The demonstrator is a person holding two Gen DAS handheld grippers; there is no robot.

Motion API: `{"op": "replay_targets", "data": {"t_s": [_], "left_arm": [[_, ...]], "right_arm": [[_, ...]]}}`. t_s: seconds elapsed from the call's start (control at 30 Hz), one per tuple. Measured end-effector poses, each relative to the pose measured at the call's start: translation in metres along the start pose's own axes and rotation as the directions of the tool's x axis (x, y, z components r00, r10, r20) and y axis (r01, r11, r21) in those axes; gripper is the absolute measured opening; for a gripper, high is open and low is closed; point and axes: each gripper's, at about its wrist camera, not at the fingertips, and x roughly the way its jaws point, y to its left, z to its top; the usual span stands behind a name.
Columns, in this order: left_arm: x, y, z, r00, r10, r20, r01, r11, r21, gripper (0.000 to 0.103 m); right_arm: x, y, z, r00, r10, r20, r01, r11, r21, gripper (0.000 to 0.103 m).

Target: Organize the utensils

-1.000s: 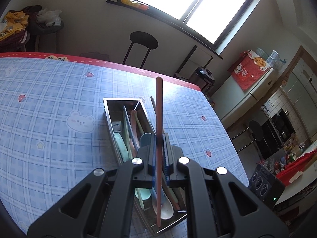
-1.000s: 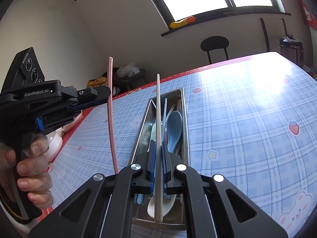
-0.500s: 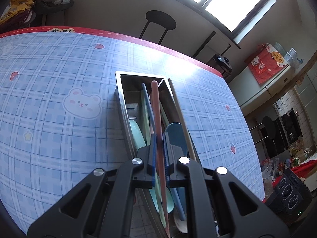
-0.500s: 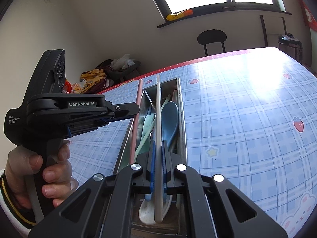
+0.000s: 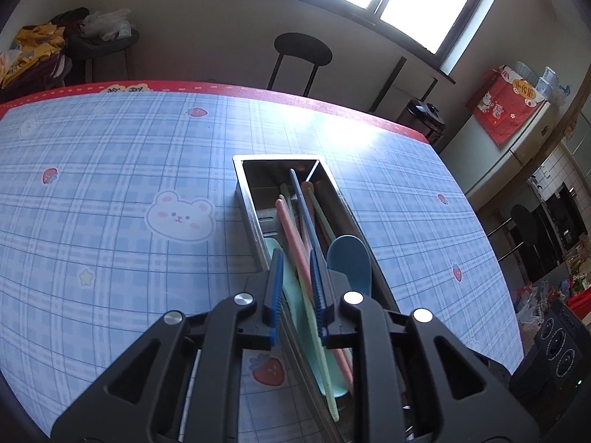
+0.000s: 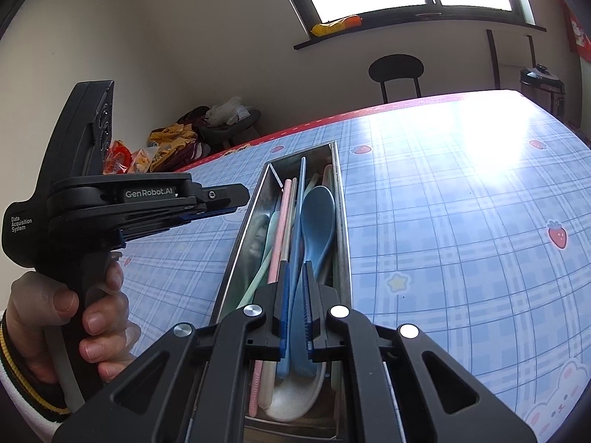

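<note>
A long steel utensil tray (image 5: 246, 199) (image 6: 341, 199) lies on the blue checked tablecloth. It holds a pink chopstick (image 5: 291, 236) (image 6: 277, 236), a blue chopstick (image 5: 302, 199), a pale one, a blue spoon (image 5: 349, 262) (image 6: 317, 217), a mint spoon and a white spoon (image 6: 295, 395). My left gripper (image 5: 297, 291) is open and empty just above the tray's near end; it also shows in the right wrist view (image 6: 221, 203), left of the tray. My right gripper (image 6: 294, 302) is open and empty above the tray's other end.
The tablecloth (image 5: 110, 184) has a red border at the far edge. A black stool (image 5: 302, 50) stands beyond the table. A cluttered chair with clothes and bags (image 5: 74, 40) is at the far left. A black speaker (image 5: 554, 350) sits at the right.
Both grippers have opened. The pink chopstick has dropped from the left gripper and the pale one from the right, and both now lie in the tray. The left gripper tilted down.
</note>
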Motion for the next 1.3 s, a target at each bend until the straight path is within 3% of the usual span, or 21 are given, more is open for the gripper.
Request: {"op": "replay_targets", "data": {"t_s": [0.3,0.5,0.67,0.73,0.77,0.8,0.87,0.97,1.13,1.3], "left_arm": [[-0.063,0.012,-0.019,0.981,0.135,0.138,-0.152,0.981,0.119,0.036],[-0.115,0.040,-0.038,0.955,0.183,0.232,-0.213,0.971,0.109,0.045],[-0.153,0.055,-0.048,0.923,0.222,0.313,-0.274,0.952,0.134,0.059],[-0.167,0.058,-0.051,0.910,0.223,0.350,-0.289,0.946,0.149,0.064],[-0.174,0.059,-0.053,0.906,0.218,0.364,-0.290,0.944,0.156,0.071],[-0.180,0.060,-0.055,0.899,0.213,0.381,-0.291,0.944,0.158,0.087],[-0.194,0.061,-0.061,0.881,0.193,0.431,-0.289,0.942,0.170,0.097],[-0.209,0.057,-0.066,0.851,0.191,0.489,-0.314,0.932,0.181,0.097],[-0.217,0.050,-0.070,0.817,0.156,0.555,-0.309,0.932,0.192,0.097],[-0.208,0.059,-0.074,0.773,0.191,0.605,-0.341,0.929,0.142,0.097]], "right_arm": [[-0.028,0.001,0.006,0.993,-0.067,0.095,0.071,0.997,-0.030,0.033],[-0.055,0.018,0.011,0.971,-0.140,0.195,0.157,0.985,-0.077,0.059],[-0.081,0.038,0.017,0.942,-0.198,0.272,0.234,0.966,-0.107,0.092],[-0.089,0.046,0.019,0.939,-0.200,0.279,0.238,0.965,-0.109,0.097],[-0.092,0.049,0.020,0.939,-0.203,0.277,0.240,0.965,-0.109,0.097],[-0.094,0.053,0.022,0.938,-0.208,0.276,0.246,0.963,-0.109,0.097],[-0.100,0.062,0.021,0.935,-0.215,0.280,0.255,0.960,-0.114,0.097],[-0.105,0.075,0.021,0.925,-0.239,0.294,0.283,0.952,-0.118,0.097],[-0.111,0.096,0.017,0.893,-0.292,0.342,0.353,0.927,-0.129,0.097],[-0.100,0.106,0.015,0.872,-0.343,0.349,0.407,0.904,-0.128,0.097]]}}
